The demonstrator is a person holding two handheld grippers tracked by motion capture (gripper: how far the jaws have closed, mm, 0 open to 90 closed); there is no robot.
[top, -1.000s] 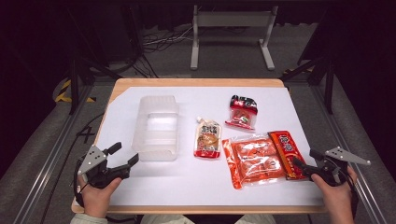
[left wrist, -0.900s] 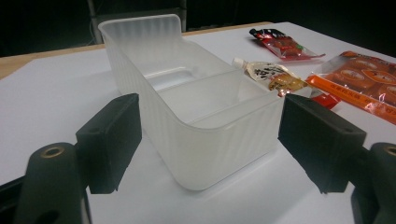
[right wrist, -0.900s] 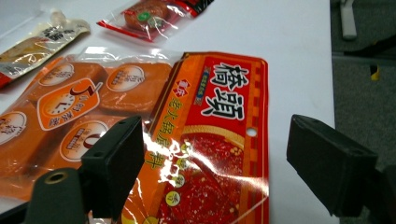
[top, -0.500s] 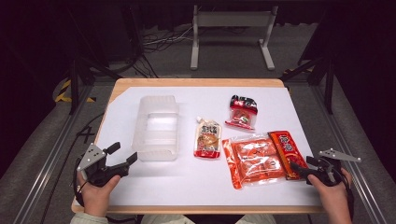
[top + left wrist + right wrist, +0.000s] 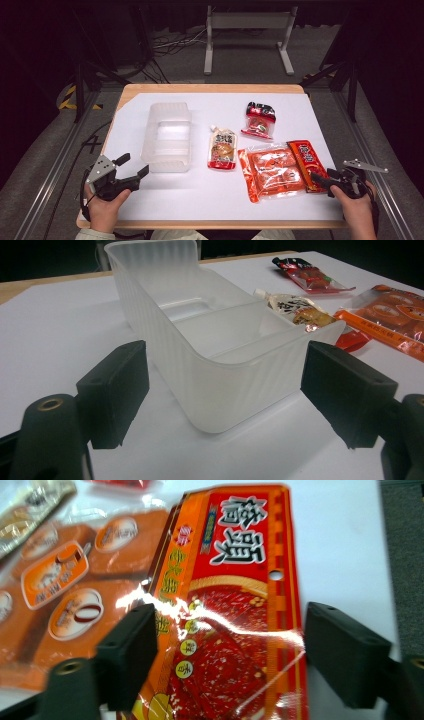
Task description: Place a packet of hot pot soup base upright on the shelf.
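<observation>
A clear plastic box (image 5: 167, 135) stands empty at the left of the white table. My left gripper (image 5: 134, 165) is open just short of the box's near end (image 5: 200, 340), with its jaws apart in front of that wall. A long red food packet (image 5: 307, 157) lies flat at the right, partly over a bigger orange packet (image 5: 272, 172). My right gripper (image 5: 320, 180) straddles the red packet's near end (image 5: 240, 580). Its jaws have just been closing, one at each long edge, and I see no firm pinch.
A brown-and-white sauce pouch (image 5: 222, 147) lies right of the box. A small red pouch (image 5: 259, 119) lies farther back. The white sheet (image 5: 165, 200) covers a wooden table whose near edge is by both hands. Dark floor and stands surround it.
My right gripper has edged left onto the red packet's near end and its jaws have narrowed. The left gripper and all the objects have stayed put.
</observation>
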